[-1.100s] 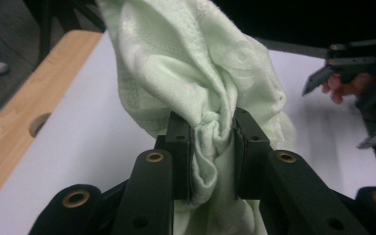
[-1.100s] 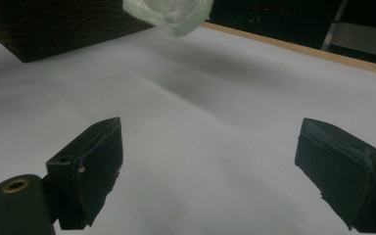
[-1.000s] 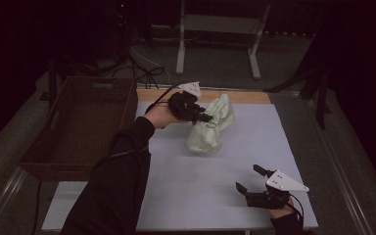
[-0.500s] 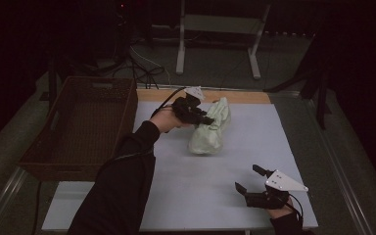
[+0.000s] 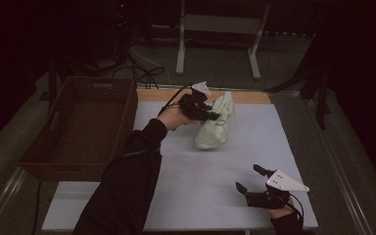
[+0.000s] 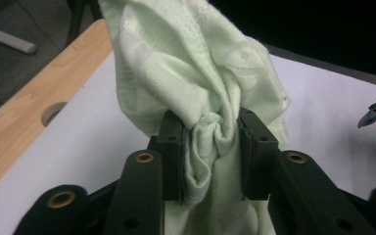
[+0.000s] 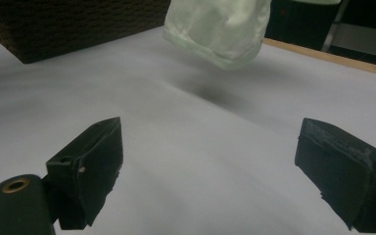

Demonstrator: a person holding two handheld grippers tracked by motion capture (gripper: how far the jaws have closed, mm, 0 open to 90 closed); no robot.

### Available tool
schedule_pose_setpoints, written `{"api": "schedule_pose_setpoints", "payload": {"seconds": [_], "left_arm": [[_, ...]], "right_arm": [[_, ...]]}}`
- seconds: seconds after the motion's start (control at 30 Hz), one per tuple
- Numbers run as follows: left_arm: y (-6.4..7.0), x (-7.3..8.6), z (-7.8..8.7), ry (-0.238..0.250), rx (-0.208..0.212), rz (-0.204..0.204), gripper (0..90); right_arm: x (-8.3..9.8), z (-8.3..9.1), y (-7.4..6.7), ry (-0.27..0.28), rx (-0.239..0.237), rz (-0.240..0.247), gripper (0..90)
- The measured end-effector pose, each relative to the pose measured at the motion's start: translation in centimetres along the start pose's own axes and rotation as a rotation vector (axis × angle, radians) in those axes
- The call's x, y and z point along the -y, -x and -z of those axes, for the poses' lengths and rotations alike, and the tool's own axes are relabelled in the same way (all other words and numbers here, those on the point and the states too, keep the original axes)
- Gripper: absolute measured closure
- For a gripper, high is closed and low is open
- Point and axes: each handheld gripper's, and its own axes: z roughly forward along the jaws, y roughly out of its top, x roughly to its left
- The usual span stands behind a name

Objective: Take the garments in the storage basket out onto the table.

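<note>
A pale green towel hangs bunched in the air above the white table top, held up at the far middle. My left gripper is shut on the towel, a fold pinched between its two black jaws. The towel's lower end hangs clear of the table with a shadow beneath it. My right gripper rests low near the front right of the table, open with nothing between its fingers.
A dark woven basket stands at the left of the table. A wooden strip with a round hole runs along the far edge. A metal stand is on the floor beyond.
My left gripper has carried the towel a little to the right and higher; the towel now hangs free above the table. The right gripper has stayed put.
</note>
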Motion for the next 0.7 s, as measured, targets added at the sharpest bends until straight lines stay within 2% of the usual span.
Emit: {"api": "schedule_pose_setpoints", "payload": {"seconds": [0.03,0.13,0.2,0.27,0.4,0.47,0.5,0.57,0.6,0.63,0.7], "left_arm": [[0.0,-0.1,-0.1,0.003,-0.001,-0.007,64.0],[0.0,-0.3,-0.3,0.006,-0.021,0.008,53.1],[-0.1,-0.4,-0.4,0.006,-0.021,0.032,45.1],[0.0,-0.4,-0.4,-0.014,-0.038,0.048,36.7],[0.0,0.1,-0.2,-0.037,-0.097,0.071,18.2],[0.0,0.4,0.0,-0.039,-0.113,0.079,15.5],[0.0,0.5,0.2,-0.047,-0.144,0.084,11.7],[-0.1,0.8,0.6,-0.044,-0.122,0.087,6.8],[0.0,0.9,0.9,-0.045,-0.125,0.09,1.4],[0.0,1.0,1.1,-0.043,-0.105,0.085,2.0],[0.1,1.0,1.6,-0.048,-0.109,0.087,0.0]], "right_arm": [[0.0,0.0,0.0,0.001,0.0,-0.001,10.8],[0.0,0.1,0.1,0.002,0.002,-0.003,10.8],[0.0,0.1,0.1,0.003,0.004,-0.004,10.8],[0.0,0.1,0.1,0.003,0.003,-0.005,10.8],[0.0,0.1,0.1,0.003,0.002,-0.004,10.8],[0.0,0.1,0.1,0.003,0.002,-0.003,10.8],[0.0,0.1,0.0,0.002,0.002,-0.003,10.8],[0.0,0.1,0.0,0.0,0.003,0.002,10.8],[-0.1,0.1,0.0,0.003,0.003,0.005,10.8],[-0.1,0.1,0.0,0.004,0.003,0.006,10.8],[-0.1,0.1,0.0,0.005,0.004,0.005,10.8]]}}
